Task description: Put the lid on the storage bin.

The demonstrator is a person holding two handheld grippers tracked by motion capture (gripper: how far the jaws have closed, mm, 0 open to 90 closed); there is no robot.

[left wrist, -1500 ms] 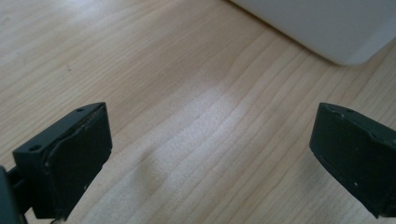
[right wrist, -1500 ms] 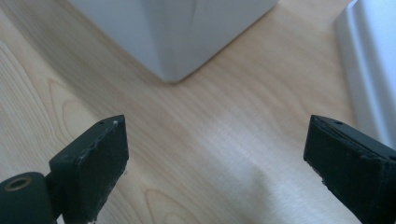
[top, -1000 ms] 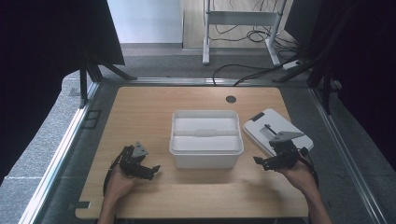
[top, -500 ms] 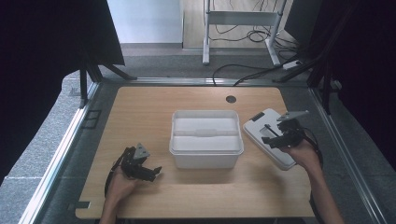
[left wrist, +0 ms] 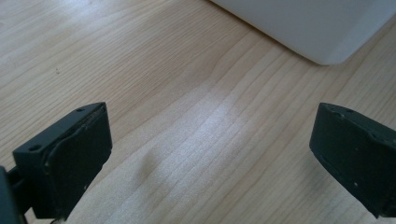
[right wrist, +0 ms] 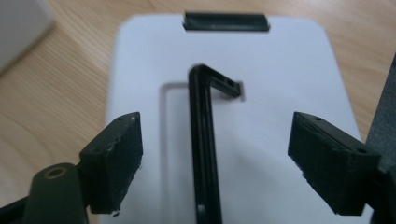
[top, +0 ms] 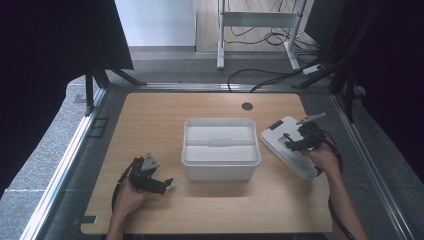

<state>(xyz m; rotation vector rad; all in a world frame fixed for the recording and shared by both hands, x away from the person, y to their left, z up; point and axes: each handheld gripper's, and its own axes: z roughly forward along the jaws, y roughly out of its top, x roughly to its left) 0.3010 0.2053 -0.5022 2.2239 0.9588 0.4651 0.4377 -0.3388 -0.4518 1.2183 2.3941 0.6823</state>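
A white lid (top: pixel 276 141) lies flat on the table, right of an open white box (top: pixel 220 172). A black raised handle (right wrist: pixel 203 140) runs along the lid's middle, and a black clip (right wrist: pixel 226 21) sits at its far end. My right gripper (top: pixel 294 142) hovers over the lid (right wrist: pixel 280 84). Its jaws have just been closing and straddle the handle; in the right gripper view (right wrist: pixel 229 158) the pads stand apart from it on both sides. My left gripper (top: pixel 161 184) rests on the table left of the box, open over bare wood (left wrist: pixel 210 158).
The wooden table (top: pixel 165 115) has a round cable hole (top: pixel 247 106) at the back. A rounded corner of the box (left wrist: pixel 303 23) lies ahead of the left gripper. Cables and a metal stand are on the floor beyond the table.
The right hand has moved away from the table's front edge and onto the lid, with its jaws narrowing. The left hand has stayed where it was.
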